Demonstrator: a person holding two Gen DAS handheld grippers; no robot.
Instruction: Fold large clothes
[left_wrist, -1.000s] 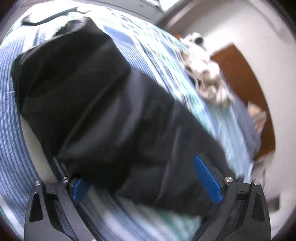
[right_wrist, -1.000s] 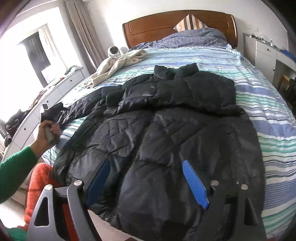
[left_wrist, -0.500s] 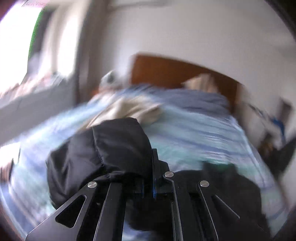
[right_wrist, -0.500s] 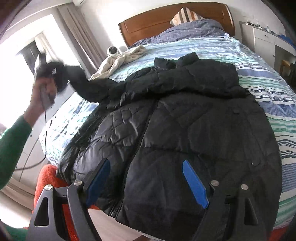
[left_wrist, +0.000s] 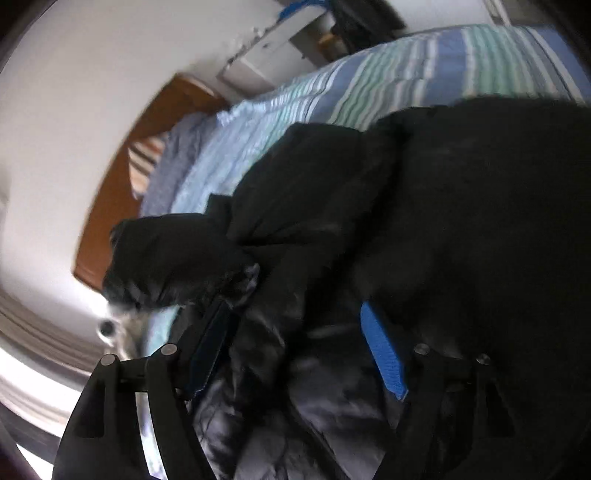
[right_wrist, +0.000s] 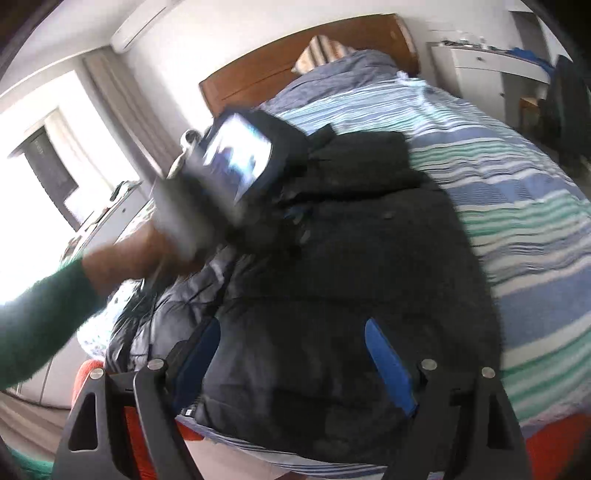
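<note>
A black quilted jacket (right_wrist: 351, 258) lies spread front-up on the striped bed. Its left sleeve (left_wrist: 173, 254) is now thrown across the chest, the cuff just past my left gripper's left finger (left_wrist: 210, 343). My left gripper (left_wrist: 293, 310) hovers over the jacket (left_wrist: 461, 203), rolled sideways. Its jaws are opening, with loose jacket fabric below the gap and neither pad pressing on it. In the right wrist view a hand in a green sleeve (right_wrist: 44, 314) holds that tool, whose back screen (right_wrist: 236, 162) faces me. My right gripper (right_wrist: 291, 326) stands open above the jacket's lower hem, holding nothing.
The bed's striped sheet (right_wrist: 517, 192) shows bare to the right of the jacket. A wooden headboard (right_wrist: 295, 62) and a striped pillow (right_wrist: 325, 51) are at the far end. A white dresser (right_wrist: 480, 70) stands at the right; something orange (right_wrist: 140, 424) is below the bed's near edge.
My left gripper, shut on the sleeve half a second ago, swung it across over the jacket's chest, rolled over and opened. My right gripper shifted a little nearer the jacket.
</note>
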